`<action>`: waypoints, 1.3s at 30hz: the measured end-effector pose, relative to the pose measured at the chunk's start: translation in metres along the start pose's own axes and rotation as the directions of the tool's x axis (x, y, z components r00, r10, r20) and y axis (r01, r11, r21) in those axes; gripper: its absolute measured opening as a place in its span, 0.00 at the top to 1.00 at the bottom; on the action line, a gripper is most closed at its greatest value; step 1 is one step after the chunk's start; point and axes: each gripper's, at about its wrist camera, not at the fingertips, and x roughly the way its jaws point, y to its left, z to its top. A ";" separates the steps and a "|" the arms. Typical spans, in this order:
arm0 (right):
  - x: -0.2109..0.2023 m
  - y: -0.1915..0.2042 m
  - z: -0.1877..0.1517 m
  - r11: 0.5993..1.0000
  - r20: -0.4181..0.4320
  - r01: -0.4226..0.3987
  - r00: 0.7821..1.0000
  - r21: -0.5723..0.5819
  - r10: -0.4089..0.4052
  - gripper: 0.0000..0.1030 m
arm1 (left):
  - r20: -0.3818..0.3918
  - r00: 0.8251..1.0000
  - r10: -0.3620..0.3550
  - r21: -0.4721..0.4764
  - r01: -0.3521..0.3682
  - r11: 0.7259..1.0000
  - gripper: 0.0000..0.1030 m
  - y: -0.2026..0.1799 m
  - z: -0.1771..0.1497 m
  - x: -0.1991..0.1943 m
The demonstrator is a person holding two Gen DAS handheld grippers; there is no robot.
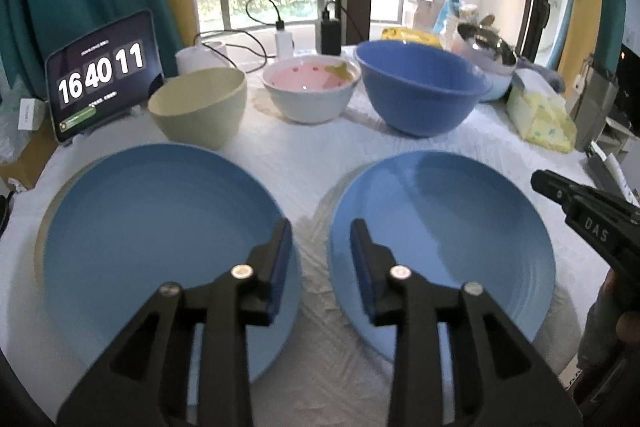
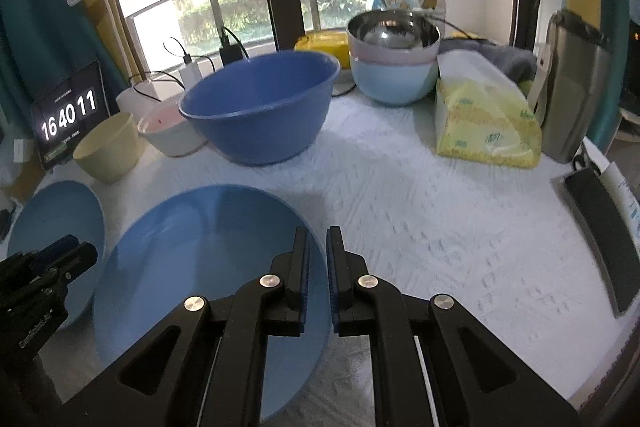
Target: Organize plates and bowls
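Jaws of left gripper [image 1: 321, 227] partly open, empty, hovering over gap between left blue plate [image 1: 160, 227] and right blue plate [image 1: 460, 227]. Right gripper [image 2: 318, 235] jaws nearly shut, gripping nothing, above right plate's edge. Cream bowl [image 1: 200, 107], pink bowl [image 1: 312, 91], big blue bowl [image 1: 420, 91] behind plates. White-clothed table [image 2: 440, 227] by window; clock tablet [image 1: 100, 75] at left.

The tablet [image 1: 105, 75] screen reads "16 40 11" (large white digits). The right gripper [image 1: 538, 181] body bears "DAS".
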 end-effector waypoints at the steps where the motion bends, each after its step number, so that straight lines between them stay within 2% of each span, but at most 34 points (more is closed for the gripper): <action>1: -0.002 0.002 0.000 1.000 0.004 -0.001 1.000 -0.003 0.001 0.91 | 0.008 1.000 -0.002 -0.004 0.002 1.000 0.61 0.002 0.000 -0.003; 3: -0.007 0.008 0.001 1.000 0.008 -0.004 1.000 -0.009 0.004 0.91 | 0.026 1.000 -0.009 -0.020 0.010 1.000 0.56 0.008 0.000 -0.011; 10: -0.019 0.031 0.002 0.999 0.016 -0.024 1.000 -0.042 0.025 0.90 | 0.068 0.998 -0.003 -0.063 0.007 0.998 0.56 0.029 -0.001 -0.032; 24: -0.034 0.079 0.001 0.991 0.019 -0.064 0.998 -0.121 0.067 0.90 | 0.119 0.991 0.055 -0.142 -0.038 0.989 0.55 0.078 -0.016 -0.058; 39: -0.030 0.131 -0.002 0.974 -0.013 -0.106 0.994 -0.198 0.106 0.90 | 0.141 0.980 0.141 -0.234 -0.105 0.966 0.55 0.131 -0.030 -0.070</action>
